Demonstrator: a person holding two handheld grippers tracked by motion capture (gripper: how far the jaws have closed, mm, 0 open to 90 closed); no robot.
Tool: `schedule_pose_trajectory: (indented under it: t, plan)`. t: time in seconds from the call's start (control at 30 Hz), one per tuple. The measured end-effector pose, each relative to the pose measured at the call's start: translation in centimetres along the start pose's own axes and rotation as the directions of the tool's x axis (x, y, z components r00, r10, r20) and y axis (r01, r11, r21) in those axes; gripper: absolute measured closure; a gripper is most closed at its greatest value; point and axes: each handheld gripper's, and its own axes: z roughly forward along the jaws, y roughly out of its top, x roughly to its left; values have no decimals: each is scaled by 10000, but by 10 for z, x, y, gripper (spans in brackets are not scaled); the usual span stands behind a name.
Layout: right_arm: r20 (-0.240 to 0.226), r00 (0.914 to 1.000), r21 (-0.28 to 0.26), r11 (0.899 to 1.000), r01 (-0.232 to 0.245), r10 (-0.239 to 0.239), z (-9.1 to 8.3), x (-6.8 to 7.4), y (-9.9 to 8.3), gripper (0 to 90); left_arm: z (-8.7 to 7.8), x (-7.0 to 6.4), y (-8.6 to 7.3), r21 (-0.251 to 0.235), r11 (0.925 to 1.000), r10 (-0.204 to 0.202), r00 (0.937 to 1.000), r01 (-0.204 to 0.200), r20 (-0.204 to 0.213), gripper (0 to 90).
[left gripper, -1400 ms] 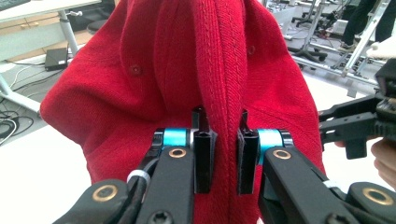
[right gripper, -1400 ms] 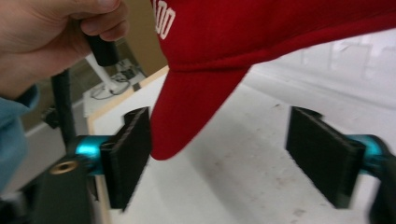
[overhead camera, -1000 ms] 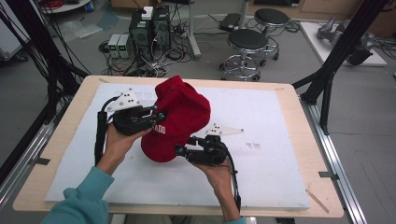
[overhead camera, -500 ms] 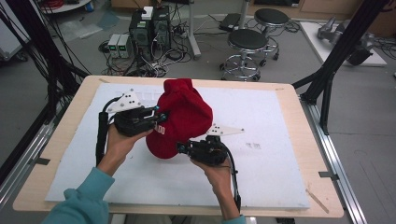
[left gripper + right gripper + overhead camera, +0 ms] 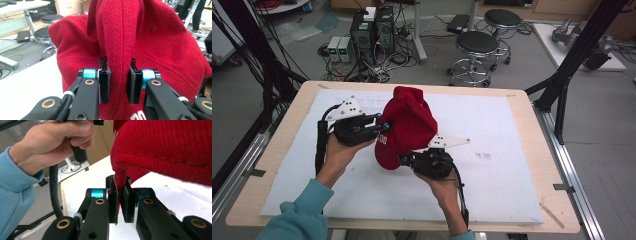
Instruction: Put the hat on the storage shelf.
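Red knit hat (image 5: 408, 125), lettering half hidden, pinched by left gripper (image 5: 382, 127) and right gripper (image 5: 404, 159).

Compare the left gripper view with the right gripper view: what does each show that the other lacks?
Left gripper view: the left tongs pinch a thick fold of the red knit hat, with white lettering low down and a stool behind. Right gripper view: the right tongs clamp a thin hat edge; a hand grips a handle. Both: hat, white table cover.
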Motion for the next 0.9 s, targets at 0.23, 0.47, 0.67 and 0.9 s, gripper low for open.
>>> schedule_pose_trajectory:
  t: [0.23,0.47,0.67,0.9]
  plan:
    - [605,9972,255,9987,430,-445,1,1,0,859,-6,6,0,-102,9996,-279,9956,271,-891,266]
    - [1121,9909,246,9971,727,-750,-2,-2,7,859,-24,20,-9,-112,9989,-459,9949,451,-895,158]
    - [1721,9799,41,9948,1015,-1007,-8,-8,20,859,-41,30,-27,139,9992,-361,9923,380,-1182,160]
    - [2695,9543,-117,9904,1374,-1292,-8,-19,40,858,-63,39,-69,255,9952,-890,9833,942,-1590,161]
